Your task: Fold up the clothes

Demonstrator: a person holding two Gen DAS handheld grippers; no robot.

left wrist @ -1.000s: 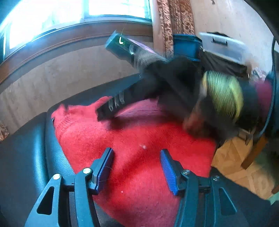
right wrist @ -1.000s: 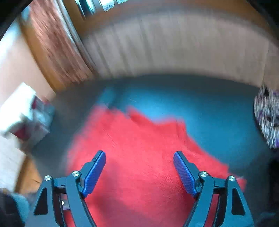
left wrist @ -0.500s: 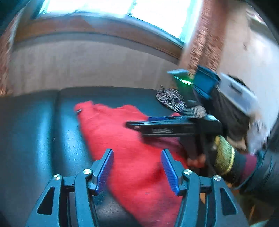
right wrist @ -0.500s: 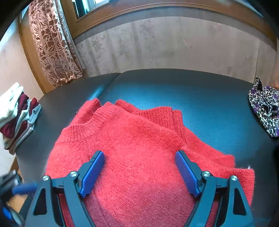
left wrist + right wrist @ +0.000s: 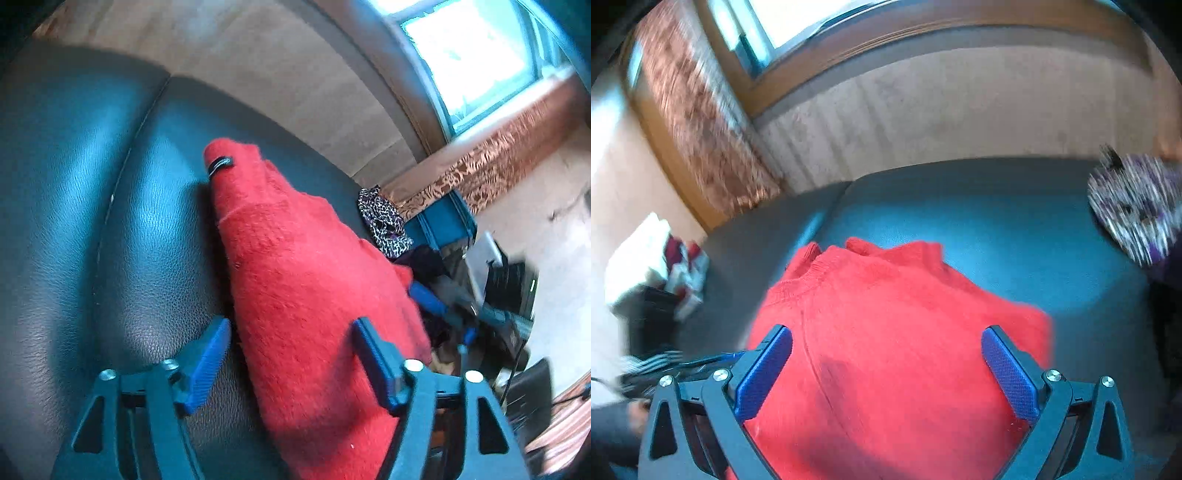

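Observation:
A red fuzzy sweater (image 5: 295, 288) lies folded on a dark teal leather cushion (image 5: 122, 240). It also shows in the right wrist view (image 5: 886, 332), neck end away from me. My left gripper (image 5: 291, 354) is open and empty, its fingers straddling the sweater's left edge just above it. My right gripper (image 5: 886, 365) is open and empty, spread wide over the sweater's near part. The right gripper's blue finger (image 5: 428, 299) shows blurred at the sweater's right side in the left wrist view.
A leopard-print garment (image 5: 384, 221) lies at the cushion's far right; it also shows in the right wrist view (image 5: 1134, 206). A stack of folded clothes (image 5: 657, 258) sits at the left. A wall, window and patterned curtain (image 5: 701, 129) stand behind.
The left gripper has swung to the sweater's left edge and tilted. The right gripper has moved closer over the sweater. Both stay open.

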